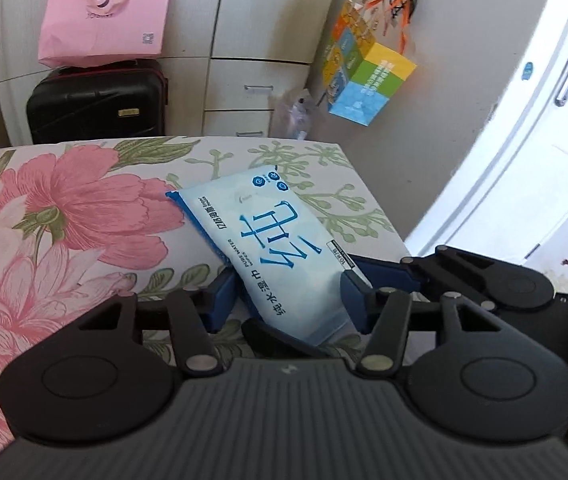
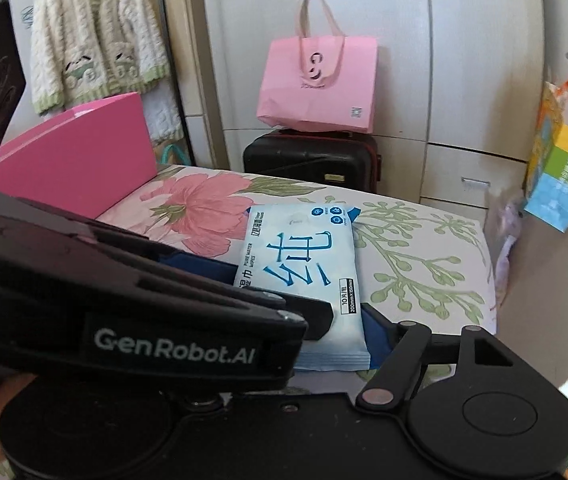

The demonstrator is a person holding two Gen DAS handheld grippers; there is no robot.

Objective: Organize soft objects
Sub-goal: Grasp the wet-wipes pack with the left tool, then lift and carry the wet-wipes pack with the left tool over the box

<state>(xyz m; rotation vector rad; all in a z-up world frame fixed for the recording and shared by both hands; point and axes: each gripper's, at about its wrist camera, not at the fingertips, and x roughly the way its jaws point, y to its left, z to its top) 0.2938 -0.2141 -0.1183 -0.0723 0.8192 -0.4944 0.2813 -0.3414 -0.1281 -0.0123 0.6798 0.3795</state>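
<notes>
Wet-wipes pack (image 1: 272, 252) lay flat on the floral bedsheet (image 1: 64, 208), near the bed's corner, its long axis running from about 11 o'clock down to 5 o'clock in the left wrist view.

Left gripper (image 1: 290, 294) straddled the pack's near end. Blue pads sat at 9 and 3 o'clock of that end, right at the edges. Looked like contact on both sides, so I'd call it clamped on the pack, probably a side pinch because the soft pouch is too flat to take from above.

Right gripper (image 2: 316, 320): only the 3 o'clock finger (image 2: 376, 332) showed, just beside the pack's near right edge. The other finger was hidden behind the left gripper's body, which crossed the frame from 9 o'clock. Can't tell whether the right jaws gripped or stood free.

Both tools worked the same end, likely one steadying so the pouch wouldn't slide on the sheet.

Pink box (image 2: 76, 156) stood open-sided at 10 o'clock of the pack in the right wrist view, well apart. Plausible drop target, only a guess.

Pink bag (image 2: 318, 84) on a black suitcase (image 2: 308, 156) at 12 o'clock, off the bed, not involved.
</notes>
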